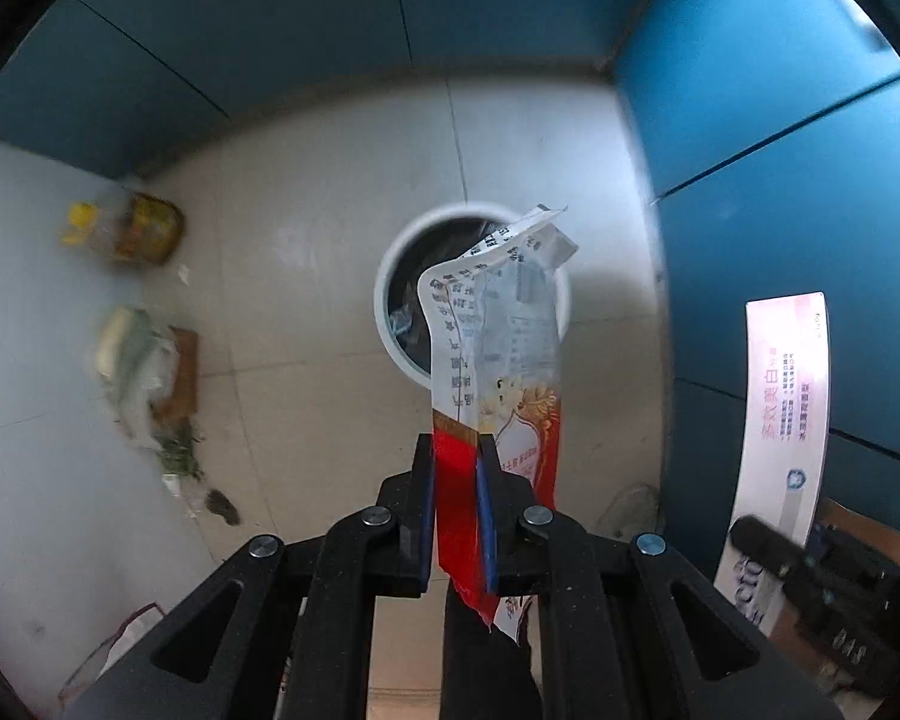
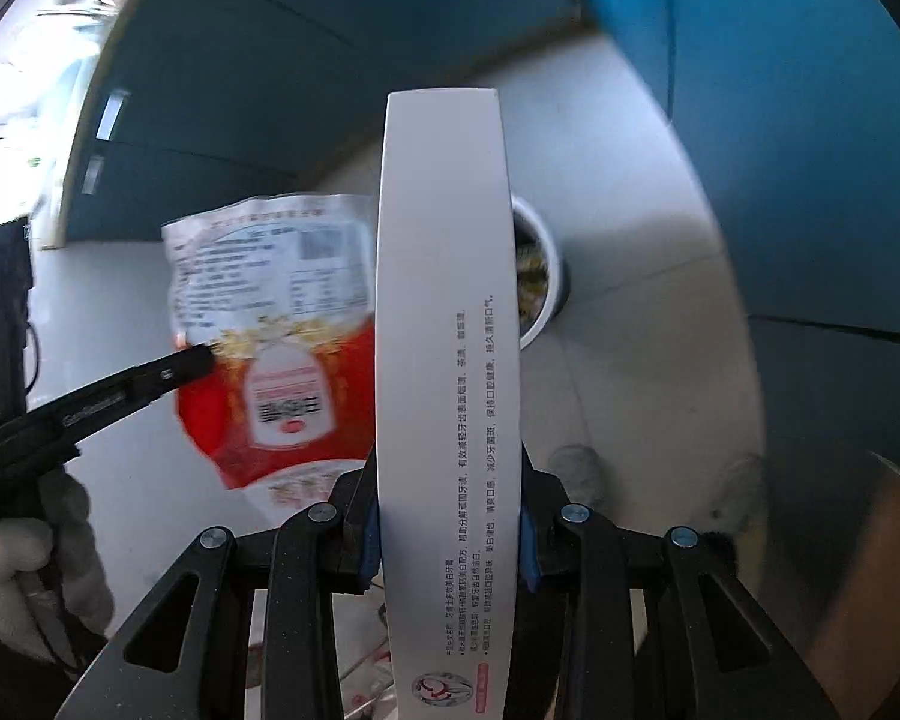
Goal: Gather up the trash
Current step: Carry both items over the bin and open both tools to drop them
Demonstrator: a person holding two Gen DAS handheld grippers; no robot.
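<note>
Above a pale tiled floor (image 1: 306, 276) hemmed in by blue panel walls (image 1: 780, 138), the left hand-held gripper (image 1: 456, 462) is clamped on a crinkly plastic snack wrapper (image 1: 498, 360), red at the pinched end and translucent with printed text toward its torn, curled top. The wrapper's long axis runs up and away from the jaws, its free end hanging over the round white trash bin (image 1: 390, 312), whose dark inside already holds some litter. The right hand-held gripper (image 2: 450, 516) is closed on a long, smooth white toothpaste box (image 2: 447, 330), a slim rectangular carton with small lines of print down one face; it stands lengthwise straight out from the fingers, its far end pointing toward the bin (image 2: 540, 276) just beside it. On the floor to the left lie blurred scraps: a yellow packet (image 1: 144, 228), crumpled pale wrapping (image 1: 132, 360) and green bits (image 1: 180, 456), well apart from the bin.
</note>
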